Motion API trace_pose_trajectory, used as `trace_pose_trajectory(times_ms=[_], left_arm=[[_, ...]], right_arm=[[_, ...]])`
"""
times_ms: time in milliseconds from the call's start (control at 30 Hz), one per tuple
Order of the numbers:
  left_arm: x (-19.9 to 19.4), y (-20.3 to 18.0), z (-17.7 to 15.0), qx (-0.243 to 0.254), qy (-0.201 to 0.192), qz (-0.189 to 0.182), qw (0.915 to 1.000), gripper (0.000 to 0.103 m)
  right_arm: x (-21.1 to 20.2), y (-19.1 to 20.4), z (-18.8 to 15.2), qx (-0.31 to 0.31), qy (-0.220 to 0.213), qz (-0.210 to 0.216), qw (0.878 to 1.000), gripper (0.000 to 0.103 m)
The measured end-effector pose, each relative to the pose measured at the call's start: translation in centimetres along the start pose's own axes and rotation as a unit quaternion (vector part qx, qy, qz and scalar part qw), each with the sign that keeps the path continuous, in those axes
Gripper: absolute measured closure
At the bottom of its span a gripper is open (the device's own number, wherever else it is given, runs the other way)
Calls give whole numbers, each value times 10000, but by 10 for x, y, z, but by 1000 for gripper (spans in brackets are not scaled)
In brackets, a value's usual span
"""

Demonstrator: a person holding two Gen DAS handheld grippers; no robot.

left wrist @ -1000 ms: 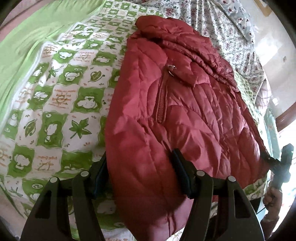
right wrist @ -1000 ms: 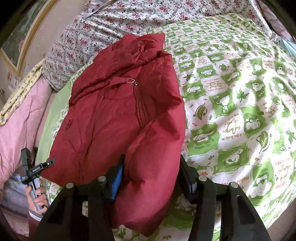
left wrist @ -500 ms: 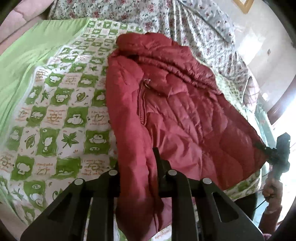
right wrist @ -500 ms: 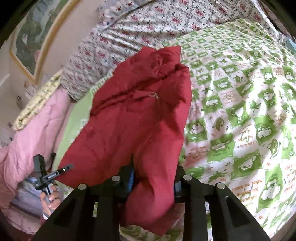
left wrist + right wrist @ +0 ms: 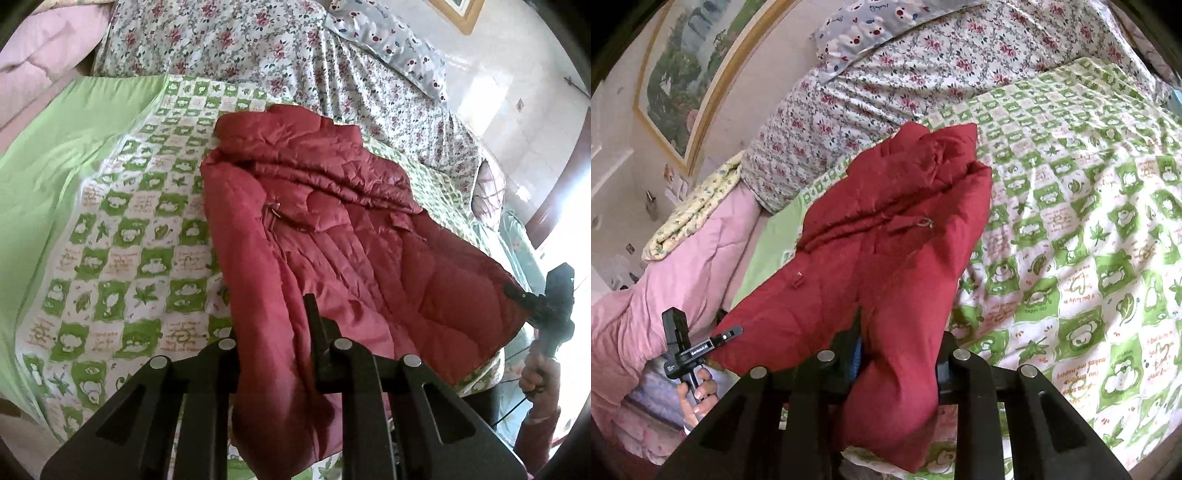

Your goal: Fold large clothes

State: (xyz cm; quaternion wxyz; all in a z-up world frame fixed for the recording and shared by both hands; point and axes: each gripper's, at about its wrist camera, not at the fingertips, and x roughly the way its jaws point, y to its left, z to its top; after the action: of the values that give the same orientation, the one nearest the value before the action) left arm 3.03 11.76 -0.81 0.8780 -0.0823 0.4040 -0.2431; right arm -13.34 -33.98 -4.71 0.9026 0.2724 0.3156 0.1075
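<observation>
A red puffer jacket [image 5: 332, 236] lies lengthwise on the bed [image 5: 122, 236], over its green-and-white checked cover, with its collar toward the floral sheet [image 5: 229, 44] at the head end and its hem at the near edge. The left gripper [image 5: 275, 350] is pinched on a thick fold of the jacket's hem at one near corner; the right gripper [image 5: 899, 354] is clamped the same way on the other near corner, padding bulging between its fingers. Both held corners are raised off the cover while the upper part rests on the bed. A framed picture [image 5: 690, 66] hangs on the wall beyond the pillow [image 5: 871, 26].
</observation>
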Motion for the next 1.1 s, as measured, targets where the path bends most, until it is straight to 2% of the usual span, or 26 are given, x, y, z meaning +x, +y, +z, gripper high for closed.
trace_pose_trajectory(times_ms=[233, 567, 867, 1100], left_arm=[[-11, 1, 38, -53, -299, -142, 9994, 87], [-2, -10, 121, -71, -653, -146, 9977, 87], [54, 7, 198, -522, -574, -113, 9969, 87], [120, 12, 252, -643, -370, 15, 9972, 86]], right_arm=[[-4, 10, 32, -125, -360, 80, 9992, 79], [14, 18, 119, -121, -775, 140, 9968, 79], [66, 4, 192, 18, -843, 9, 9964, 79], [126, -24, 241, 314, -817, -173, 9960, 79]])
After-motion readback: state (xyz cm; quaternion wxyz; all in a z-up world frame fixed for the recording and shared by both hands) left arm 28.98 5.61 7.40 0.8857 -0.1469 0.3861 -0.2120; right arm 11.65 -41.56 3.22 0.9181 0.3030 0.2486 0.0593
